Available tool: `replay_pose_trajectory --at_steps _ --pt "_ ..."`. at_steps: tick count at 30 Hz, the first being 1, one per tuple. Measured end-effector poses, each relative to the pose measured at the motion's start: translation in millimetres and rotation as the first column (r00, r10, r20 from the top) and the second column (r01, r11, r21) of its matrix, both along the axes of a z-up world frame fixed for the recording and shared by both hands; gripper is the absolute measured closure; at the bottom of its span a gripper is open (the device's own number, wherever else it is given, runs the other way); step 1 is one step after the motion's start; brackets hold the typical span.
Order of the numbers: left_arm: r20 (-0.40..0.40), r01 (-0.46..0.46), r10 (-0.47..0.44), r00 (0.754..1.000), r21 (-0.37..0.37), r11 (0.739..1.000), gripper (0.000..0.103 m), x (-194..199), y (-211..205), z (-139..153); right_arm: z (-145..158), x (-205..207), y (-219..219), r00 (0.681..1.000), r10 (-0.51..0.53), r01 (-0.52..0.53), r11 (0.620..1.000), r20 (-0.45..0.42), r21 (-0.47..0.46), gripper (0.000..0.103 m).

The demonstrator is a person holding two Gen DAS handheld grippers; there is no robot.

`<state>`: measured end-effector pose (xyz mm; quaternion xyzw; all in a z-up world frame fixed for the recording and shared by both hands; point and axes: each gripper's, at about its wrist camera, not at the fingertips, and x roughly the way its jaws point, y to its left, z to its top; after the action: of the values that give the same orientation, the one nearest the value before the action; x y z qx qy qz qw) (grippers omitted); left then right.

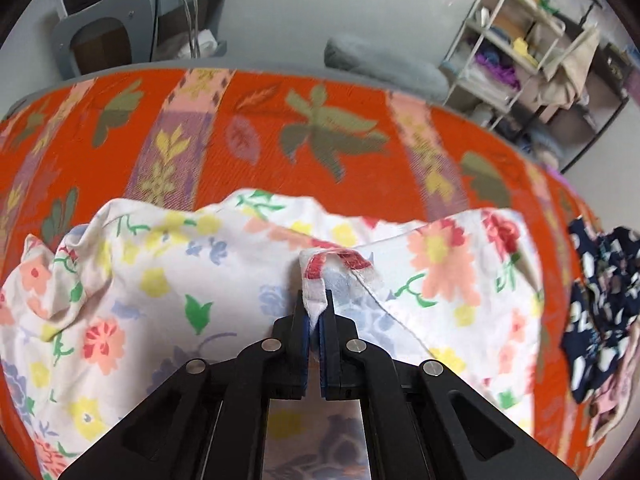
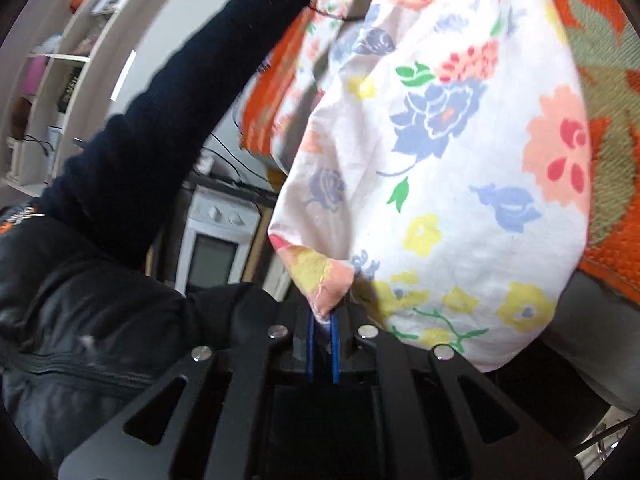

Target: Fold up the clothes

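Note:
A white garment with a coloured flower print (image 1: 168,280) lies partly on an orange patterned bedspread (image 1: 360,100). My left gripper (image 1: 314,304) is shut on a hemmed edge of the garment with a red band. In the right wrist view the same floral garment (image 2: 452,168) hangs stretched in the air. My right gripper (image 2: 322,316) is shut on its lower corner. The person's dark-sleeved arm (image 2: 168,132) reaches up to the garment's far end at the top.
A dark navy patterned garment (image 1: 600,312) lies on the bed at the right. A shelf unit with folded items (image 1: 532,52) and a grey cushion (image 1: 380,64) stand behind the bed. A white appliance (image 2: 216,236) and shelves (image 2: 48,92) show behind the arm.

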<state>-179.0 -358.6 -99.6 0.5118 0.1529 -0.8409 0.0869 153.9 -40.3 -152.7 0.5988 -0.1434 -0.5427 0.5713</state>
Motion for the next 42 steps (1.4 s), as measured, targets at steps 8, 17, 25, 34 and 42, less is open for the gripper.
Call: replay_pose_trajectory --at_steps 8,17,25,34,42 --pt "-0.007 -0.037 0.039 0.999 0.126 0.991 0.103 28.8 -33.9 23.2 -14.2 9.6 -5.1 0.999 0.046 -0.046 0.991 -0.001 0.125 0.076" --pt "-0.17 -0.239 0.225 0.96 -0.069 0.969 0.103 110.6 -74.4 82.8 -25.7 19.9 -3.7 0.997 0.082 -0.081 0.97 0.006 0.231 0.069" --pt "-0.206 -0.071 0.088 0.975 0.088 0.994 0.103 112.2 -74.8 107.0 25.9 -0.4 43.8 0.997 -0.039 0.048 0.99 -0.069 0.132 0.068" --pt "-0.219 -0.008 0.061 0.974 0.234 0.972 0.103 141.6 -59.1 78.2 181.9 -96.2 39.9 0.849 -0.148 0.23 0.968 -0.508 0.103 0.032" --pt "-0.244 -0.019 0.11 0.963 0.347 0.938 0.103 211.3 -22.9 0.0 205.7 -258.6 -74.6 0.487 -0.028 0.352 0.921 -0.873 0.166 0.034"
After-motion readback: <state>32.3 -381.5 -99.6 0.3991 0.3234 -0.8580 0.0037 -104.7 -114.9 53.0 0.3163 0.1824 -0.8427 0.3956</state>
